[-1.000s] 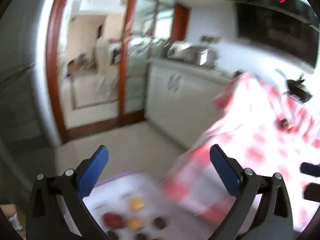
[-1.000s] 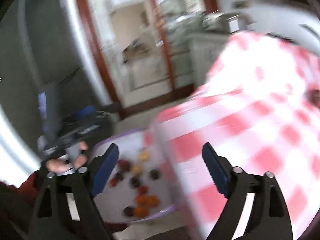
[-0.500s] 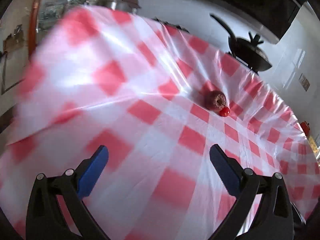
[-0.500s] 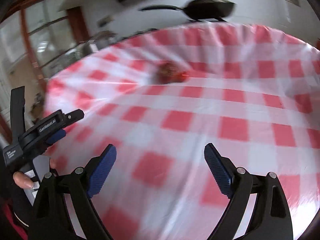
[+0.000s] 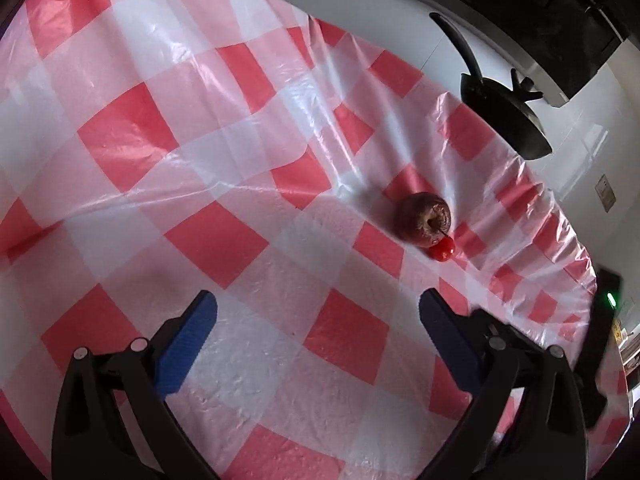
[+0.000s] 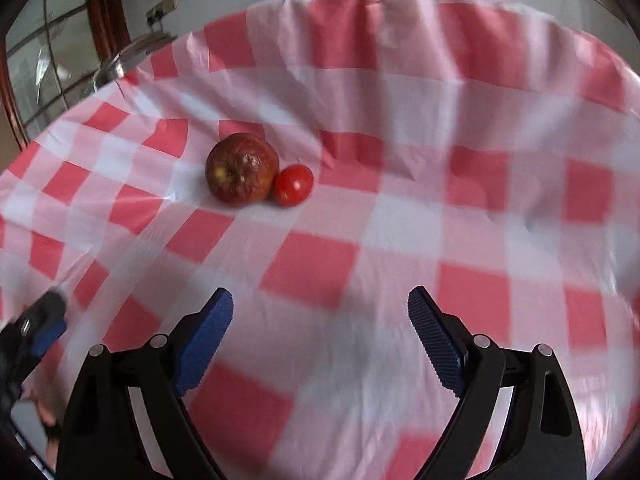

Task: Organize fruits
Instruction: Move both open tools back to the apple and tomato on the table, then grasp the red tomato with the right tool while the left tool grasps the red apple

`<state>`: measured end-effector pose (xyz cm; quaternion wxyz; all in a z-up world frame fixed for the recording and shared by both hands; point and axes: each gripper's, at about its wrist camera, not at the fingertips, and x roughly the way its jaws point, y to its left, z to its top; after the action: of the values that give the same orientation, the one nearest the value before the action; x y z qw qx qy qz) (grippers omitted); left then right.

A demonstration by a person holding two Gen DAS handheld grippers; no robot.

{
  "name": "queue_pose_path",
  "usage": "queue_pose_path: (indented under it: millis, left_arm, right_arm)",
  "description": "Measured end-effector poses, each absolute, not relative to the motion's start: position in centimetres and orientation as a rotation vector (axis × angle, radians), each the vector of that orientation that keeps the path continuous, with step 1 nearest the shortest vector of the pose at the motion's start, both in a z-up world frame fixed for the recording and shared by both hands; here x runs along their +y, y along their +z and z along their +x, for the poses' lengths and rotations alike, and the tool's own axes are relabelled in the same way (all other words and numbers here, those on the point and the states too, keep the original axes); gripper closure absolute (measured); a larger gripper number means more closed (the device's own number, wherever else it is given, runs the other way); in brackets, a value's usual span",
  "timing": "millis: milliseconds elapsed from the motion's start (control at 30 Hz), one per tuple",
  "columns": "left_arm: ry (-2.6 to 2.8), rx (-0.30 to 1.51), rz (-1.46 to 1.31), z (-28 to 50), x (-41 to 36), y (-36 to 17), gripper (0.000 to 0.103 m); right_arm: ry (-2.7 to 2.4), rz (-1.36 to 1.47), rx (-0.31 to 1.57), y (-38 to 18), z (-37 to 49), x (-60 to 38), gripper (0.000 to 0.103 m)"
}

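Red-and-white checked plastic tablecloth, wrinkled, spread over the whole table, glossy ridges running across its left half. Near the far right edge, a wrinkled dark-red apple, stem cavity facing the left wrist camera, touching a small red tomato on its near right side. Same pair in the right wrist view: apple left, tomato right, pressed together, slightly blurred. No other fruit on the cloth in either view.

Left gripper spread wide, blue pads well apart, nothing between them, above bare cloth, well short of the apple and to its left. Right gripper also wide, jaws just easing slightly inward, nothing between the pads, only checked cloth below; fruit well ahead and to the left of its line.

Wide open cloth between both grippers and the fruit, nothing in the way. Behind the fruit, little cloth before the far edge, where the plastic gathers into pleats and drops off. Beyond that edge, a dark pan with a long handle against a white wall, apart from the table. Left edge of the table curving away in the right wrist view, with a metal pot lid and a brown door frame past it. Left gripper's dark body at the lower left of that view, blurred.
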<state>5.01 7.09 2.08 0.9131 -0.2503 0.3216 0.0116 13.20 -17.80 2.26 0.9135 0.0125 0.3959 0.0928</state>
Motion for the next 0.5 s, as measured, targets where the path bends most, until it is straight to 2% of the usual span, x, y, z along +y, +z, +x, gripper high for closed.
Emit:
queue_pose_path:
  millis: [100, 167, 267, 500]
  left_arm:
    - [0.027, 0.673, -0.512, 5.2, 7.0, 2.0, 0.002]
    - [0.025, 0.667, -0.523, 5.2, 7.2, 2.0, 0.002]
    - [0.017, 0.664, -0.517, 5.2, 7.0, 2.0, 0.002]
    - [-0.002, 0.659, -0.515, 5.2, 6.9, 2.1, 0.002]
  right_arm:
    - [0.201, -0.046, 0.844, 2.0, 16.2, -16.3, 0.030]
    - [0.190, -0.074, 0.853, 1.9, 18.1, -15.7, 0.031]
    - [0.185, -0.101, 0.871, 1.6, 20.2, -15.0, 0.039]
    - [0.219, -0.109, 0.903, 1.0, 23.2, -13.8, 0.046]
